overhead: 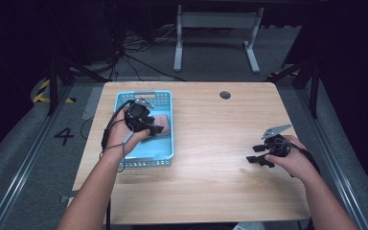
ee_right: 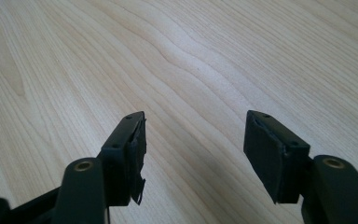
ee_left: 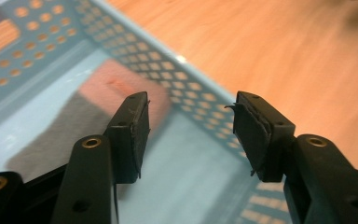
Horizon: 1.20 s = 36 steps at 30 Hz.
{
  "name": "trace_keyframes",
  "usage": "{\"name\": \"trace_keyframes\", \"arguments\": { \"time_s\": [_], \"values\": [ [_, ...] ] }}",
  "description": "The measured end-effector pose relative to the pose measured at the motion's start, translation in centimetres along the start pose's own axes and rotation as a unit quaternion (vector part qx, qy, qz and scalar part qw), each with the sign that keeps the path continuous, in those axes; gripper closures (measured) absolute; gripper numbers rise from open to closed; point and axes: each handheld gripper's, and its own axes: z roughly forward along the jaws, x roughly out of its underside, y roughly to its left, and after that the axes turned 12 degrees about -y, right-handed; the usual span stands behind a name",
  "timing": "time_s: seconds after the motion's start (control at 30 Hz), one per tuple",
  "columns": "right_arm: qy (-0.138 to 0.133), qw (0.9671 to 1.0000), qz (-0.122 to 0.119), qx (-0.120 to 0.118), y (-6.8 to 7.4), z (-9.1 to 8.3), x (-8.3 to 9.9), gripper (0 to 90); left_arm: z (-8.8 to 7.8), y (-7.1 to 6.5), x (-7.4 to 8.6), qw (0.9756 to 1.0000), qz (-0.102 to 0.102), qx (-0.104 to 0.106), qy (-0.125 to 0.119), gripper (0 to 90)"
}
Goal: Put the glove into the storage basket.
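A light blue perforated basket (overhead: 146,162) stands on the left part of the wooden table (overhead: 211,167). Inside it lies a flat pink thing (overhead: 163,122) against the right wall. My left gripper (overhead: 149,128) hovers over the basket, open, its jaws bare. In the left gripper view the pink thing (ee_left: 121,79) lies blurred beyond the left gripper (ee_left: 191,99), a grey patch beside it, with the basket's wall (ee_left: 168,60) behind. Low over bare wood at the right, my right gripper (overhead: 255,154) points left and is open. The right gripper view shows the right gripper (ee_right: 193,116) with wood grain between its jaws.
A dark round cable hole (overhead: 225,95) sits in the table's far edge. Behind the table stands a white frame (overhead: 215,28) with cables on the floor. Wood stretches bare between the basket and the right hand.
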Motion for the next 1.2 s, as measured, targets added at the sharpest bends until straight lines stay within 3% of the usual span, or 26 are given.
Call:
{"name": "trace_keyframes", "arguments": {
  "time_s": [0.1,0.13,0.2,0.43,0.57,0.63,0.73,0.8,0.9,1.1,1.2],
  "values": [
    [-0.003,1.0000,0.000,-0.002,0.2,0.1,-0.2,40.6,-0.7,-1.7,0.2,0.9999,0.007,0.007,-0.003,45.9],
    [-0.003,1.0000,-0.001,-0.003,0.3,0.2,-0.2,40.6,-0.7,-1.7,0.2,0.9999,0.007,0.007,-0.003,45.5],
    [-0.002,1.0000,-0.001,-0.005,0.4,0.2,-0.2,40.5,-1.3,-3.1,0.6,0.9997,0.005,0.021,-0.004,43.9],
    [-0.003,0.9999,0.003,-0.010,0.4,0.1,-0.1,40.4,-2.0,-5.2,2.6,0.9987,0.004,0.051,-0.003,40.4],
    [0.000,0.9999,0.004,-0.010,0.4,0.2,0.0,40.4,-2.2,-5.9,3.5,0.9986,0.010,0.052,0.007,37.4],
    [0.001,0.9999,0.006,-0.009,0.4,0.3,0.1,40.4,-2.3,-6.3,4.4,0.9981,0.000,0.061,0.001,35.1],
    [0.000,0.9999,0.005,-0.010,0.4,0.3,0.0,40.3,-2.2,-6.6,4.9,0.9981,0.002,0.061,0.001,32.3],
    [0.001,0.9999,0.004,-0.012,0.4,0.3,0.1,40.2,-2.1,-6.6,5.7,0.9983,-0.006,0.056,-0.014,31.4],
    [0.004,0.9999,0.004,-0.012,0.3,0.3,0.2,40.1,-1.9,-6.6,6.7,0.9988,0.009,0.044,-0.022,27.9],
    [0.006,0.9999,0.004,-0.009,0.4,0.3,0.3,40.0,-2.0,-7.7,8.7,0.9975,0.026,0.058,-0.032,24.5],
    [0.006,0.9999,0.003,-0.009,0.4,0.3,0.3,40.0,-1.6,-8.0,9.5,0.9974,0.021,0.062,-0.032,23.1]
  ]
}}
